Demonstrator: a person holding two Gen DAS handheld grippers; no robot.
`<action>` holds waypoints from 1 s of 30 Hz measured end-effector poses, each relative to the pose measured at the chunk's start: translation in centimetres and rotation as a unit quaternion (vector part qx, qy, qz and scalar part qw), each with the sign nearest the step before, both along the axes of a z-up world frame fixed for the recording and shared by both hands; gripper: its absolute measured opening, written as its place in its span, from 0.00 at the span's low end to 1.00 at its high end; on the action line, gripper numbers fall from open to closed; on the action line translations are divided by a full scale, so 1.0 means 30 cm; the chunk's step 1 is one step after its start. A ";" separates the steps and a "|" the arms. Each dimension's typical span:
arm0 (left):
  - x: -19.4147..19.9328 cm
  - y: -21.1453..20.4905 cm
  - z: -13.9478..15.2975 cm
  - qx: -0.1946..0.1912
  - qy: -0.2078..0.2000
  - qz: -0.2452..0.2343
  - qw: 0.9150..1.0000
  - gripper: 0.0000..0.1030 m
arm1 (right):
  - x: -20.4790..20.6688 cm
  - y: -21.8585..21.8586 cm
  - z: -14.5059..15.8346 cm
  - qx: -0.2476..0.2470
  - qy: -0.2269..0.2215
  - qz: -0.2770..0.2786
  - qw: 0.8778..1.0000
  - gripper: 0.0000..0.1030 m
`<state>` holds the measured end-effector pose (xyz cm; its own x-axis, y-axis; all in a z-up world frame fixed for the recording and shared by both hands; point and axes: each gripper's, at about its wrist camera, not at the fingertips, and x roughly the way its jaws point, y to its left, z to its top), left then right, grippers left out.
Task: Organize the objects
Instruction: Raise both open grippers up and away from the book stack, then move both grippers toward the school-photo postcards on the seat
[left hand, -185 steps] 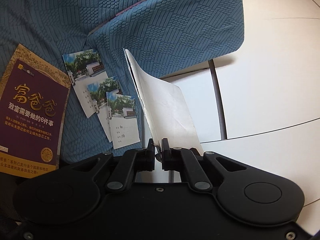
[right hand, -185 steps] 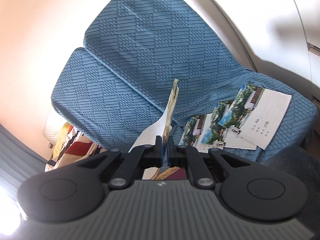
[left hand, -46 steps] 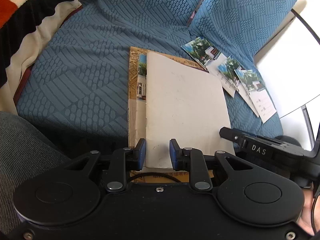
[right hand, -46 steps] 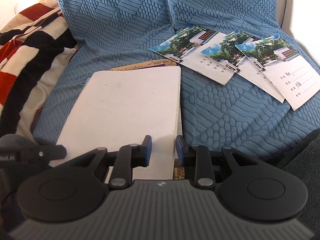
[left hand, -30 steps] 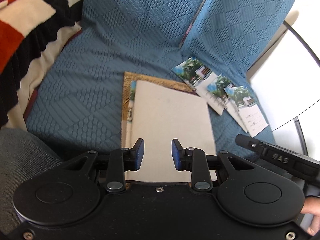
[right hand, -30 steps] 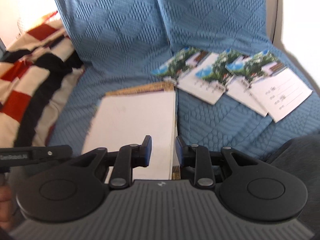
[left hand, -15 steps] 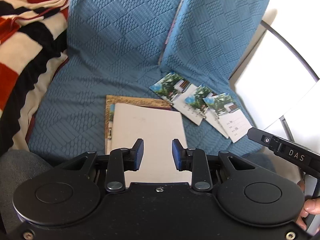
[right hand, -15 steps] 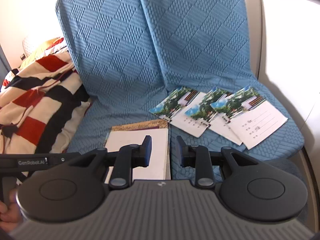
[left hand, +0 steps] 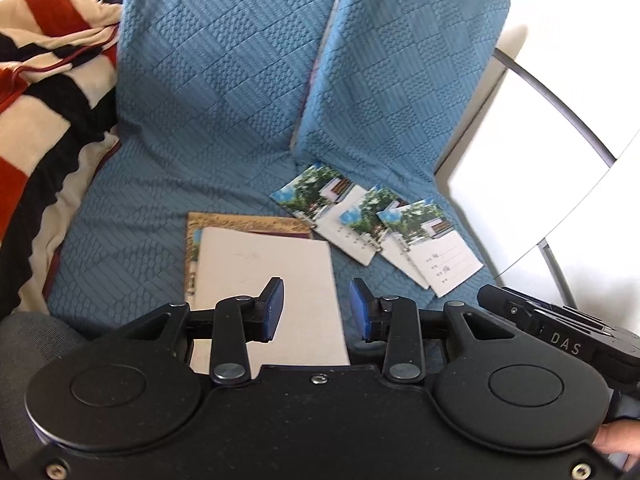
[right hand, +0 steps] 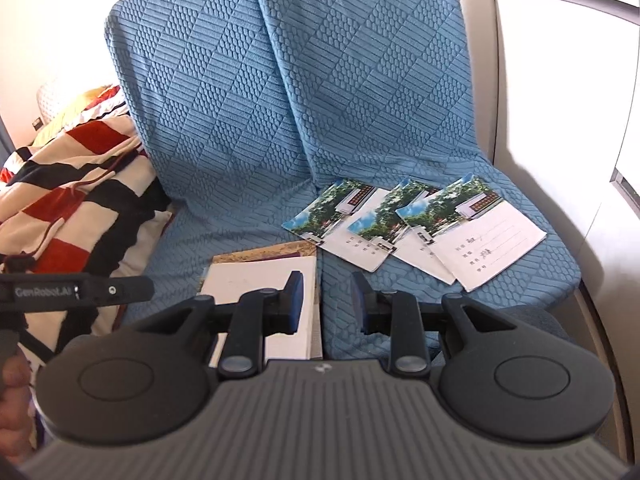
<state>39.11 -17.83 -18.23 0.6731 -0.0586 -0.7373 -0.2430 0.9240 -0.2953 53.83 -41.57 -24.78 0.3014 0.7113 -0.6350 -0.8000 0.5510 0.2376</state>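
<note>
- A white booklet [left hand: 268, 276] is lying flat on the blue-covered sofa seat [left hand: 140, 216], stacked on a gold-bordered book [left hand: 248, 222] whose far edge and left edge are showing from under it.
- Three photo-covered notebooks [right hand: 416, 228] are lying fanned and overlapping on the seat, just to the right of that stack.
- My left gripper [left hand: 316, 310] is hanging above the near end of the white booklet; its jaws are opening and nothing is sitting between them.
- My right gripper [right hand: 326, 300] is hovering over the stack's right edge, jaws parted and gripping nothing.
- A red, black and cream striped blanket [right hand: 64, 184] is lying bunched at the seat's left side.
</note>
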 end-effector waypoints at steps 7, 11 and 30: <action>0.040 -0.070 0.013 0.012 -0.007 -0.016 1.000 0.36 | 0.032 -0.045 0.021 0.007 -0.014 -0.013 1.000 0.29; 0.072 -0.114 0.008 0.017 -0.004 -0.027 0.999 0.36 | 0.066 -0.080 0.020 0.007 -0.012 -0.027 1.000 0.29; 0.184 -0.332 -0.004 0.018 -0.008 -0.084 0.996 0.40 | 0.218 -0.254 -0.012 0.000 -0.007 -0.089 0.996 0.29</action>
<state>44.63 -27.80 -18.34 0.6678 -0.1448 -0.7301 -0.0795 0.9614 -0.2634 60.37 -49.20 -25.13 0.4316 0.6454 -0.6303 -0.6926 0.6847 0.2269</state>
